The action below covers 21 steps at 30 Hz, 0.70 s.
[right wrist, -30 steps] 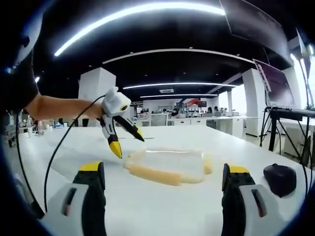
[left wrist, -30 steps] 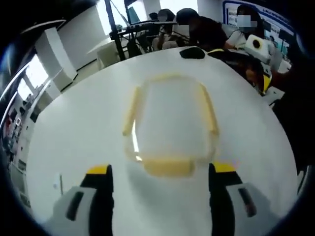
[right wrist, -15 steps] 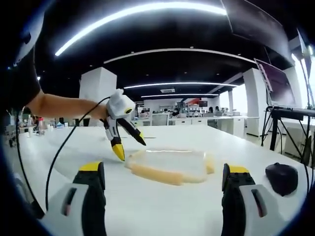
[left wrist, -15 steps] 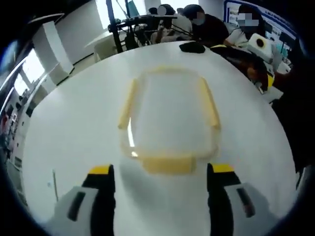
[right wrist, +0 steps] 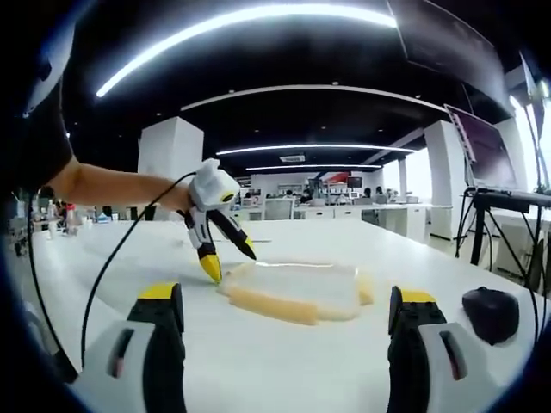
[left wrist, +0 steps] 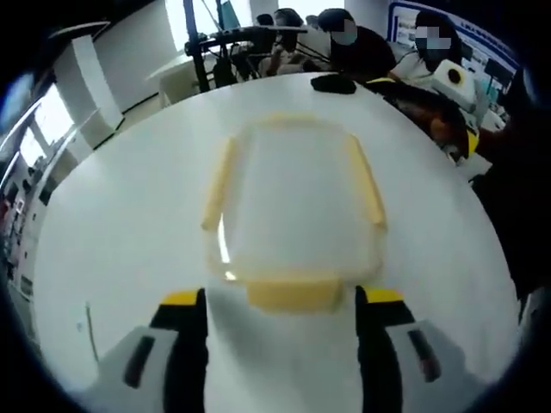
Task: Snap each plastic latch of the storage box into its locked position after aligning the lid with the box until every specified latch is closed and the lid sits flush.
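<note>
A clear storage box with a lid and pale yellow latches lies flat on the white round table. Its near latch sits just ahead of my left gripper, whose yellow-tipped jaws stand open on either side of it, not touching. In the right gripper view the same box lies mid-table. The left gripper hovers open over the box's left end, held by a person's arm. My right gripper stands open, short of the box's long side latch.
A black computer mouse rests on the table right of the box, also at the far edge. People sit beyond the table's far side. A tripod stand rises behind the table. A black cable trails from the left gripper.
My left gripper has moved closer to the box, so its near latch now lies between the jaw tips. The right gripper has stayed still.
</note>
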Motion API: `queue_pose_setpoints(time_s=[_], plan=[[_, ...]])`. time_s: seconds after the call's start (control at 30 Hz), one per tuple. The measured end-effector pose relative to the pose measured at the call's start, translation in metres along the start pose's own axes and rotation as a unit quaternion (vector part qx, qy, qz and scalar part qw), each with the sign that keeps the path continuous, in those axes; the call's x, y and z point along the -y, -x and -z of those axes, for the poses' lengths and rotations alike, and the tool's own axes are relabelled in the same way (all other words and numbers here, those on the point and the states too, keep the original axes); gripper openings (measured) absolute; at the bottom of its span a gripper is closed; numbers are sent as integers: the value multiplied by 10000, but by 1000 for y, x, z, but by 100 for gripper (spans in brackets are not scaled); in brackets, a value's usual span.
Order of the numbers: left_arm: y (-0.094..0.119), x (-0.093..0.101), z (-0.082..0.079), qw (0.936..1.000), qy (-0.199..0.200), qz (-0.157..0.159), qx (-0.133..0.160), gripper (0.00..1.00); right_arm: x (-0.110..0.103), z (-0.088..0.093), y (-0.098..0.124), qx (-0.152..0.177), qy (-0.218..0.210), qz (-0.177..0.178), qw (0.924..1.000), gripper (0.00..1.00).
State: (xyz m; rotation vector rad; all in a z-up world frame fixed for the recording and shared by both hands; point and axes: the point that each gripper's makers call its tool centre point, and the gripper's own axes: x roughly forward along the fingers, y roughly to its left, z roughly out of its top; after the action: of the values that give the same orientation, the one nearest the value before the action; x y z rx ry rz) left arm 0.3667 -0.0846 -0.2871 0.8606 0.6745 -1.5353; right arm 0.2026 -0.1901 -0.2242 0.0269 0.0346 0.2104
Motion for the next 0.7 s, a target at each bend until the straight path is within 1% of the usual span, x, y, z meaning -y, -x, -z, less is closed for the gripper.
queue_pose_setpoints(time_s=[0.03,0.1,0.17,0.2,0.4,0.53,0.6,0.7], plan=[[0,0,0,10000,3,9,-6,63,0,0,0,-4,2,-3,10000,100],[0,-1,1,10000,-1,-4,-41,63,-1,0,0,-9,10,-9,10000,100],[0,-1,0,10000,48,35,52,62,-2,1,-1,-10,11,-18,10000,100],[-1,0,0,9999,83,67,44,61,-2,1,-1,-6,12,-23,10000,100],[-1,1,-1,9999,6,99,23,59,-3,0,-2,-6,18,-33,10000,100],[-2,-1,-1,9999,105,68,48,55,-1,-1,-1,19,12,-16,10000,100],[-3,0,-2,9999,101,94,91,54,0,-2,-1,21,33,-10,10000,100],[-3,-1,-1,9998,160,98,80,54,0,-3,-1,36,26,-5,10000,100]])
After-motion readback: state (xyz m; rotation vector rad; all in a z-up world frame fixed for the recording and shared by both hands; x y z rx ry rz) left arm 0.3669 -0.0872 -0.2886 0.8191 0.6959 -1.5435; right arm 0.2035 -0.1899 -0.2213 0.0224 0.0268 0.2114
